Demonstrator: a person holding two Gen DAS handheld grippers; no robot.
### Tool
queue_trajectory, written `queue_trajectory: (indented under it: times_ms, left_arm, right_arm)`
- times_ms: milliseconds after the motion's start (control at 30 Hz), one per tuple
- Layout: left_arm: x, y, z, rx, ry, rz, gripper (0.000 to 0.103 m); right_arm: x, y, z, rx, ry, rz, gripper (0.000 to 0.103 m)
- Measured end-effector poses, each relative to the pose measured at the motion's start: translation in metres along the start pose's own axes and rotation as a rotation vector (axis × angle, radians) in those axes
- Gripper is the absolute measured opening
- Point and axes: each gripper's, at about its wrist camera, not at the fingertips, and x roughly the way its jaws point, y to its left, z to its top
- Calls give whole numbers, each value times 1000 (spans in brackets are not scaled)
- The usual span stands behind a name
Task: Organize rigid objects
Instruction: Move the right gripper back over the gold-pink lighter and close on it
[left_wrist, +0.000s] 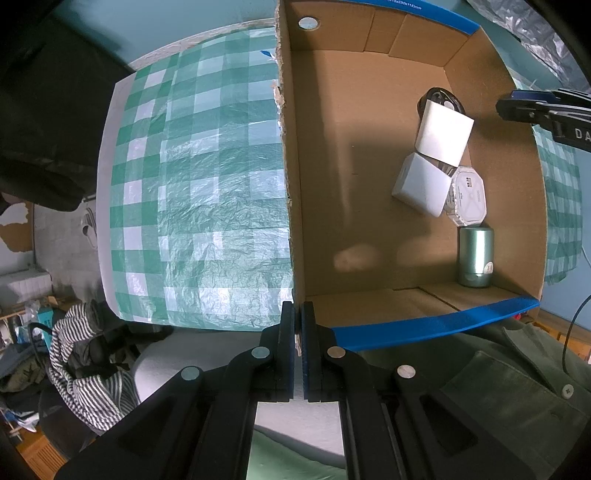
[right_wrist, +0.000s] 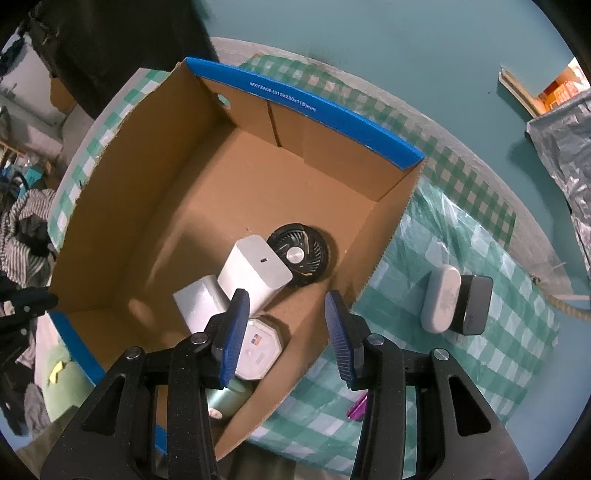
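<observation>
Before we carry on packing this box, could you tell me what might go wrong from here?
1. The left gripper pinches the cardboard box wall at a torn corner; pulling may rip it.
2. The white blocks lie stacked crookedly and could slide.
3. The grey case outside is easily forgotten.

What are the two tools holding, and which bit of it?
The left tool is clamped on the cardboard box, at the top edge of its side wall near a corner. The right tool is open, holding nothing.

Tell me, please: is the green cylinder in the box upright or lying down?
Lying down. In the left wrist view the green cylinder lies on its side on the floor of the box, in the corner.
</observation>
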Motion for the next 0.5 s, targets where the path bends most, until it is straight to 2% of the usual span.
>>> queue_trajectory:
  times_ms: [100,167,233,500]
  left_arm:
    - [0,0,0,0,0,2,3]
    - [0,0,0,0,0,1,3]
    - [0,0,0,0,-1,0,3]
    - [0,0,0,0,-1,1,3]
  right_arm:
    - [-5,0,-1,3,-6,-6,44]
    - [-10,0,-2,9,-15,-7,54]
    - [-14,0,-2,11,-25,-9,57]
    - [-28,-8,-7,42,-43,-6,57]
